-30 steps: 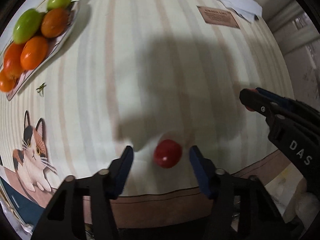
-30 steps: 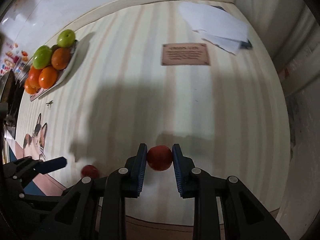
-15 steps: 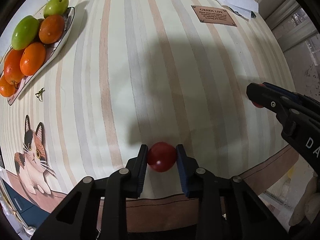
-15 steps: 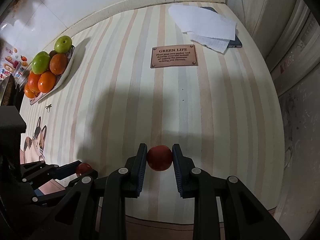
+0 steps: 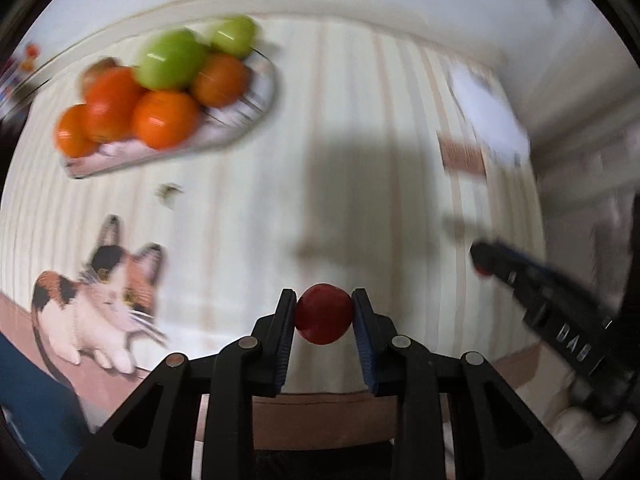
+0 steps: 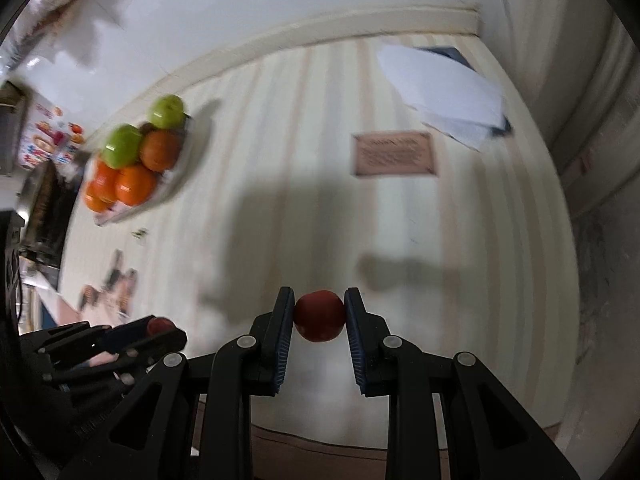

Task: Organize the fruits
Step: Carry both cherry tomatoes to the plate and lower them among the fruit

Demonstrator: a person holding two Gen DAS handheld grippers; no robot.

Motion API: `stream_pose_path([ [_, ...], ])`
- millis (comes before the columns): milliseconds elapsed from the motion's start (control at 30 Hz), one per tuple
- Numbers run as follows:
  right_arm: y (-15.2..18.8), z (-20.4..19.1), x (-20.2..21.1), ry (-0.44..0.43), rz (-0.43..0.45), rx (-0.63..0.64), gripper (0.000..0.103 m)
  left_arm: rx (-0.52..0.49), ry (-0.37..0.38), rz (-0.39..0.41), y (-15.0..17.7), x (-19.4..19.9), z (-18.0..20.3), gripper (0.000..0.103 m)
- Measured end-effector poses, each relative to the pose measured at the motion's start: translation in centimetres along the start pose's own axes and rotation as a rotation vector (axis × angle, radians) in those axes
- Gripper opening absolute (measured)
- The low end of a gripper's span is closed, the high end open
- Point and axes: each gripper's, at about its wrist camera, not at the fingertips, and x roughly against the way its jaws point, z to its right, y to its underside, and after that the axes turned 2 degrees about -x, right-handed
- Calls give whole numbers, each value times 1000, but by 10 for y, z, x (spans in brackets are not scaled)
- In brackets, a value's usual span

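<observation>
Red fruit point(image 5: 324, 314) pinched between left gripper point(image 5: 323, 316) fingers — right gripper point(image 6: 319, 315) fingers clamp second red fruit point(image 6: 319, 316).

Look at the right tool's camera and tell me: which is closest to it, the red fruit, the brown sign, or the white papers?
1. Red fruit: pinched in the right tool itself.
2. Brown sign: farther up the striped table, slightly right.
3. White papers: farthest, near the back right corner by the wall.

Left hand-held gripper point(image 5: 324, 314) clamping red fruit point(image 5: 324, 314), fruit plate point(image 5: 236, 124) beyond
</observation>
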Motion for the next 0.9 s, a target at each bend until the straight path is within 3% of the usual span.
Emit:
stream_pose_path([
  [200, -29, -59, -7, -182, -12, 32, 28, 177, 30, 95, -27, 44, -78, 26],
  [300, -46, -95, -24, -241, -25, 75, 28, 240, 31, 113, -44, 46, -108, 26],
  [567, -75, -184, -84, -307, -73, 189, 28, 424, 88, 62, -73, 7, -188, 26],
  [700, -77, -221, -120, -331, -99, 230, 28, 475, 94, 42, -81, -9, -218, 26],
  [900, -71, -260, -150, -300, -78, 313, 28, 508, 103, 20, -90, -23, -243, 26],
])
